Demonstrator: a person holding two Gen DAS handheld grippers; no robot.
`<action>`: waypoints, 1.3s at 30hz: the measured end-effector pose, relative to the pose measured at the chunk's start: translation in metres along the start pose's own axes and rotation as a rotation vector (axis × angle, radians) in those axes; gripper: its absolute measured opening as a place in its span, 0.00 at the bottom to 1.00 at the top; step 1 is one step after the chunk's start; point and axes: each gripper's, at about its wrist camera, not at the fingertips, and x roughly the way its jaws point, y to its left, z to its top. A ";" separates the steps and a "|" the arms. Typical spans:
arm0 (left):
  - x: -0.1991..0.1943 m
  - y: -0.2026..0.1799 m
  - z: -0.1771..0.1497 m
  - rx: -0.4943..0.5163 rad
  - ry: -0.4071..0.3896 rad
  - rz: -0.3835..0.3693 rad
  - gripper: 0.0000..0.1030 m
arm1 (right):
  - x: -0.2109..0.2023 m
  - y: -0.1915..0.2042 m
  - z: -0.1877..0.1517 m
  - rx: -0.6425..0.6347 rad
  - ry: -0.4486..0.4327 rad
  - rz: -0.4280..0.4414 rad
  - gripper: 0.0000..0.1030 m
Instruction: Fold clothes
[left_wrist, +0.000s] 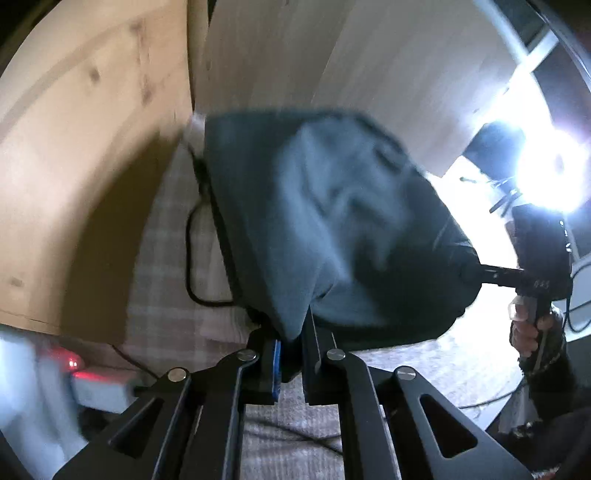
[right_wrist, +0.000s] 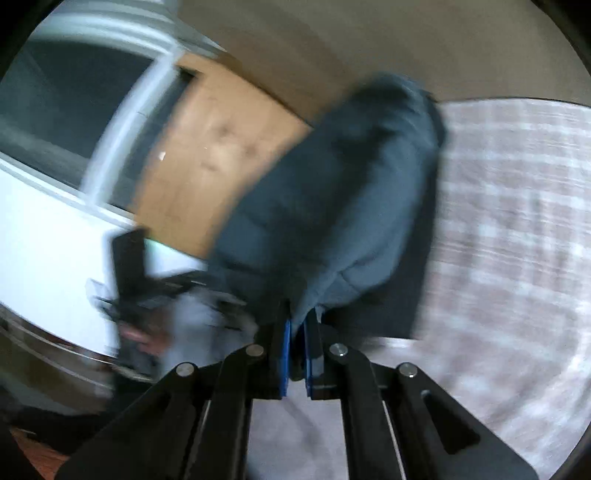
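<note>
Now we hold the dark garment (left_wrist: 332, 221) off the checked bedcover (left_wrist: 166, 295), one corner pinched in the left claw (left_wrist: 291, 354), another clamped in the right claw (right_wrist: 297, 354). To fold well, we judge both corners should stay level and taut. Ahead-left of the left claw stands a wooden panel (left_wrist: 92, 147), with a black cable (left_wrist: 192, 258) beneath; open bedcover lies right of the right claw.

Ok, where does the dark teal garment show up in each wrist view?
Left wrist: the dark teal garment fills the centre, its lower edge pinched in the left gripper.
Right wrist: it runs from the centre to the upper right, its edge clamped in the right gripper.
Shared landmark: the plaid bedcover beneath the garment.
</note>
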 end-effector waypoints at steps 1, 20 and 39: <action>-0.004 0.003 0.000 0.000 -0.007 0.007 0.07 | -0.004 0.005 0.002 0.005 -0.013 0.021 0.05; -0.006 -0.036 0.045 0.147 -0.095 0.145 0.26 | -0.013 0.016 0.049 -0.293 -0.143 -0.443 0.21; 0.100 -0.001 0.114 0.173 -0.049 0.191 0.33 | 0.126 0.008 0.127 -0.515 0.067 -0.609 0.20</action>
